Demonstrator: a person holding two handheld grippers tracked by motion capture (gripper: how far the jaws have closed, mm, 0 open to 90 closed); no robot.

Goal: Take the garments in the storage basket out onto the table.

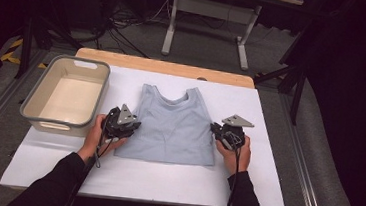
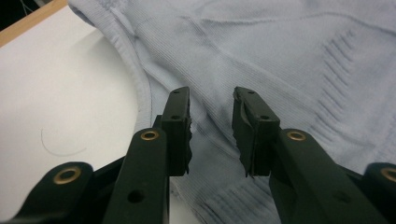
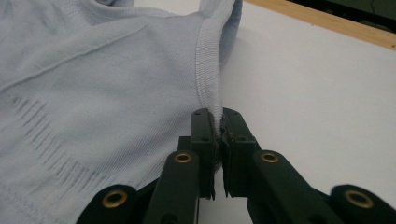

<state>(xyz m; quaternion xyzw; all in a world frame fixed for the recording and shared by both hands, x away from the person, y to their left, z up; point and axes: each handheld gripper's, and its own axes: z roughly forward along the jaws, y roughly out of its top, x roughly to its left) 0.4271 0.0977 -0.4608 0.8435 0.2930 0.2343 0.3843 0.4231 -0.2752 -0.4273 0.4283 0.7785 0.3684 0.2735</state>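
Observation:
A light blue ribbed tank top [image 1: 174, 127] lies flat on the white board, neck toward the far side. My left gripper [image 1: 134, 126] sits at the top's left side edge. In the left gripper view its jaws [image 2: 212, 123] stand apart over the tank top's cloth [image 2: 280, 56], pads not pressing, so it is open. My right gripper [image 1: 216, 129] is at the top's right side edge. In the right gripper view it [image 3: 218, 128] is shut on the ribbed armhole hem of the tank top [image 3: 208, 70], which runs up between the pads.
A grey-rimmed beige bin [image 1: 74, 62] stands empty at the left of the white board [image 1: 164, 181]. A wooden table edge [image 1: 164, 65] runs along the far side. Beyond it are desk legs [image 1: 170, 26] and cables on the floor.

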